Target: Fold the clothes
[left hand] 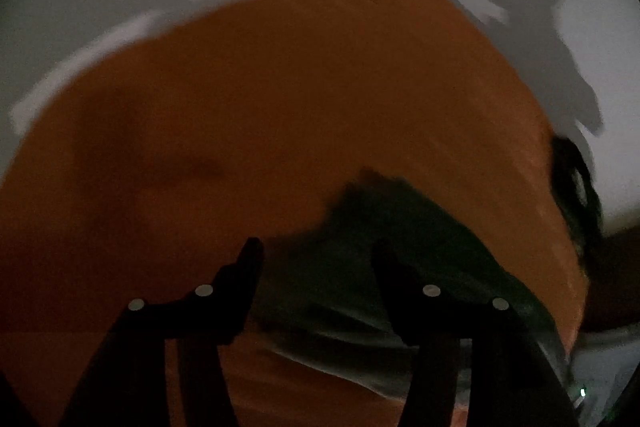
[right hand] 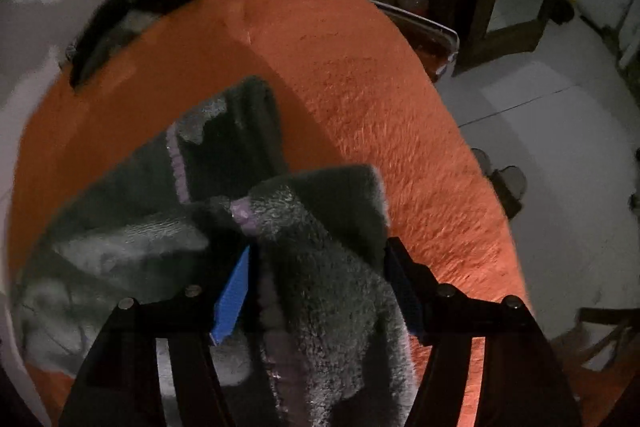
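so the grey fleece garment [right hand: 320, 259] is bunched on the orange bedspread [right hand: 360, 75], a thick fold sitting between the right gripper [right hand: 320, 267] jaws, which look parted rather than pinching, while the left gripper [left hand: 316, 259] hangs apart above the cloth, empty, probably repositioning.

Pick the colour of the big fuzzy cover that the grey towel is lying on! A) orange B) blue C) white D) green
A: in the right wrist view the grey towel lies on a fuzzy orange cover, and the left wrist view shows the same orange spread under it.
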